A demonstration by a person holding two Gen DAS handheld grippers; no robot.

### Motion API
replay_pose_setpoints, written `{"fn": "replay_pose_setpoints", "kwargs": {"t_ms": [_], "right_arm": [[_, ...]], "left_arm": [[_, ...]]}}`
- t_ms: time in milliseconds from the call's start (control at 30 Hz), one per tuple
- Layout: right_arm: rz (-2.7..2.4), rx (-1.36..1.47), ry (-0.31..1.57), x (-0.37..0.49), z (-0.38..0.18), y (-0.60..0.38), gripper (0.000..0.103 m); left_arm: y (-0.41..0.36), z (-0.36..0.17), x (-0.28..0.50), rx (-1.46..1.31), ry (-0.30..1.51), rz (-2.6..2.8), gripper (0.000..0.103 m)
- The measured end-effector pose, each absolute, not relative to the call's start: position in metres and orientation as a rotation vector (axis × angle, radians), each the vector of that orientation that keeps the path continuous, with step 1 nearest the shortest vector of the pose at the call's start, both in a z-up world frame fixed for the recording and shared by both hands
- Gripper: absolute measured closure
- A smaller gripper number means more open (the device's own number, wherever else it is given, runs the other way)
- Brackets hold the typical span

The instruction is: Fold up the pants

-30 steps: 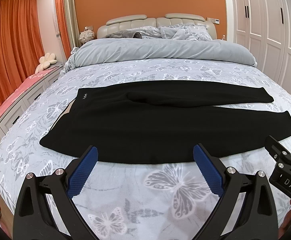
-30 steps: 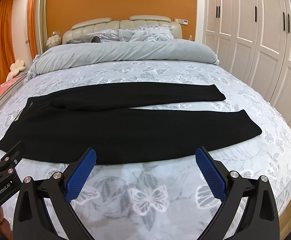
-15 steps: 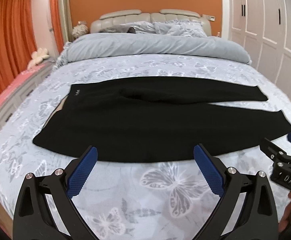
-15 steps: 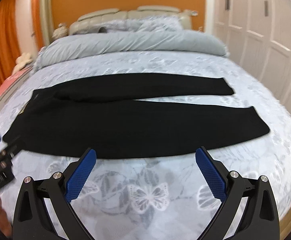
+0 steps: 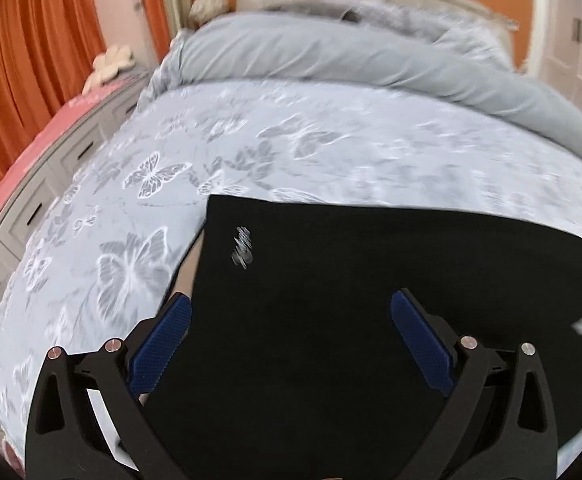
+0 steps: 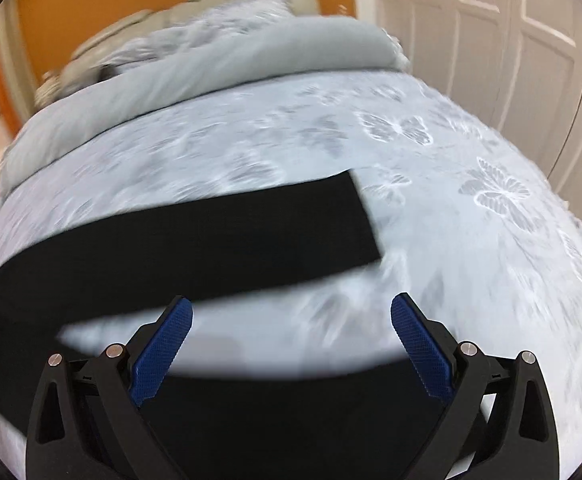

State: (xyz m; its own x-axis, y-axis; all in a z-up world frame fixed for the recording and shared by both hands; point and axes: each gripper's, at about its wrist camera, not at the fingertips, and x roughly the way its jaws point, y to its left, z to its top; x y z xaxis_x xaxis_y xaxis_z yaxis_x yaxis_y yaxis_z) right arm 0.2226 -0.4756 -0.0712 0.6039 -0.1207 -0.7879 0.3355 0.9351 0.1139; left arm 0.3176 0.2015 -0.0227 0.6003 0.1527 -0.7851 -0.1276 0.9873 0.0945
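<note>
Black pants [image 5: 331,288] lie flat across the bed, waist to the left, legs to the right. My left gripper [image 5: 291,320] is open and empty, over the waist end near a small silver logo [image 5: 242,247]. In the right wrist view the far leg [image 6: 195,240] ends in a cuff [image 6: 365,216]; the near leg [image 6: 291,412] lies under my right gripper [image 6: 291,320], which is open and empty over the strip of bedspread between the legs. Both views are blurred.
The bed has a grey butterfly bedspread [image 5: 139,208] and a rolled grey duvet [image 5: 351,52] at the head. Orange curtains [image 5: 31,60] and a low drawer unit [image 5: 23,216] stand left. White wardrobe doors [image 6: 511,40] stand right.
Both grippers have moved forward and down from in front of the pants to over them: the left toward the waist, the right toward the leg ends. Both stay open.
</note>
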Motion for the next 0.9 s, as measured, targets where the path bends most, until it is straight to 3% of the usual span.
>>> {"fn": "replay_pose_setpoints", "kwargs": {"t_ms": [267,467,500,533,567,600,633,667,700,900], "right_arm": [[-0.316,0.3,0.956,0.327,-0.119,-0.537,0.005],[-0.26,0.227,0.971,0.356,-0.14,-0.526,0.007],[-0.248,0.212,0.958,0.356,-0.141,-0.522,0.017],[-0.243,0.218,0.94,0.353,-0.138,-0.52,0.022],[-0.244,0.228,0.925,0.351,-0.136,-0.521,0.042],[-0.241,0.25,0.906,0.348,-0.132,-0.523,0.082],[-0.217,0.293,0.895,0.344,-0.127,-0.526,0.089],[-0.218,0.296,0.878,0.341,-0.121,-0.526,0.089],[-0.221,0.27,0.855,0.336,-0.111,-0.522,0.09],[-0.159,0.243,0.719,0.283,-0.034,-0.507,0.093]], "left_arm": [[0.255,-0.092,0.434,-0.146,1.008,0.254,0.005],[0.258,-0.117,0.452,-0.151,1.015,0.251,0.005],[0.256,-0.117,0.453,-0.132,1.016,0.253,0.016],[0.256,-0.115,0.453,-0.117,1.01,0.279,0.043],[0.257,-0.113,0.453,-0.112,1.005,0.294,0.052],[0.261,-0.108,0.453,-0.166,1.004,0.251,0.077],[0.265,-0.103,0.454,-0.227,1.002,0.221,0.088],[0.267,-0.095,0.451,-0.254,0.986,0.233,0.091],[0.265,-0.084,0.446,-0.231,0.957,0.258,0.103],[0.27,-0.016,0.392,-0.253,0.847,0.176,0.103]]}}
